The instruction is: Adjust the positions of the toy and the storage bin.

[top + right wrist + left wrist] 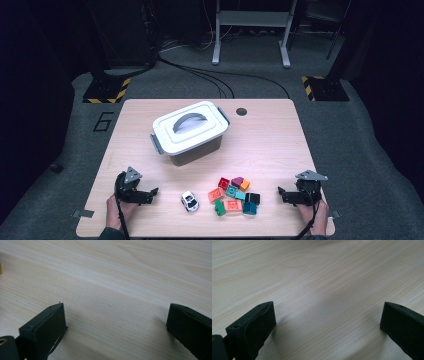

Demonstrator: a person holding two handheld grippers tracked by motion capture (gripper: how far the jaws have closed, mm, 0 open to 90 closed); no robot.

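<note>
From the high view, a pale rectangular wood-grain table [280,130] stood on grey carpet. Near its centre sat a dark translucent plastic storage box [192,150], closed by a white snap-on lid with a curved grey handle [190,121]. Nearer the person lay a small white toy car [189,201], and just to its right a loose cluster of studded plastic building bricks [234,195] in red, coral, teal, green, purple and orange. The black left gripper [150,194], held in a hand at the near left corner, rested near the car without touching it. The black right gripper [283,196], held at the near right corner, lay near the bricks, also apart from them.

From the left gripper view, two matte black, blocky jaws stood wide apart over smooth bare wood, with nothing between them.

From the right gripper view, the same blunt black jaws stood wide apart over faintly streaked wood, holding nothing.
</note>
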